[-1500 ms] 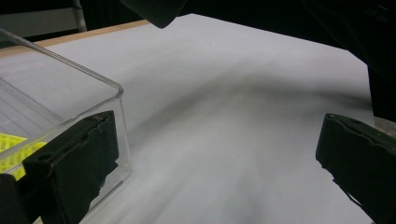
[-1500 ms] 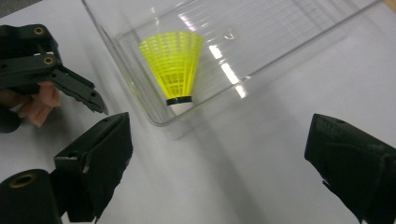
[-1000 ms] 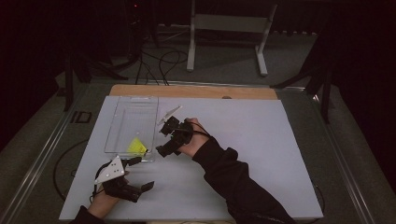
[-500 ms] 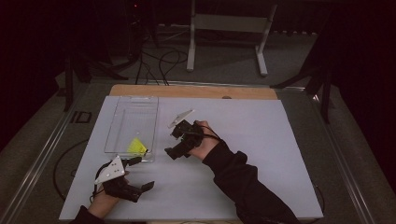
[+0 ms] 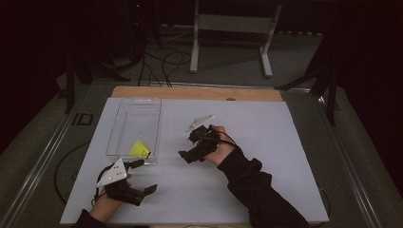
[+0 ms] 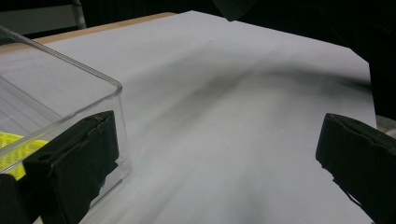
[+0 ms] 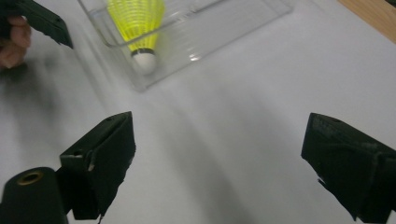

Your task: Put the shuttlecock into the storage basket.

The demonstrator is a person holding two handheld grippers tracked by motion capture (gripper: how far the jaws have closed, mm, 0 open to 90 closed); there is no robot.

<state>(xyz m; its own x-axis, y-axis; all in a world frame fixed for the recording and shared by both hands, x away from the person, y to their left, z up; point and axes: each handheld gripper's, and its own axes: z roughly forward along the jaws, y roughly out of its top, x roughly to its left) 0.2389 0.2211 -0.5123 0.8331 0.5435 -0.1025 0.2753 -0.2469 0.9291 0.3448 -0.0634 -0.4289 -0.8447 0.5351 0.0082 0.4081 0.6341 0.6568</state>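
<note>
I note the yellow shuttlecock (image 5: 139,148) lying inside the clear tray (image 5: 124,121), at its near corner. My left gripper (image 5: 140,176) sits just below that corner, jaws spread wide, holding nothing. My right gripper (image 5: 188,148), right of the tray, likewise gapes empty.

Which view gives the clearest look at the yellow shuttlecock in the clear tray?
The right gripper view: the shuttlecock lies in the clear tray, yellow skirt and white cork plain. The high view shows it as a small yellow patch; the left gripper view catches a yellow sliver through the wall.
</note>
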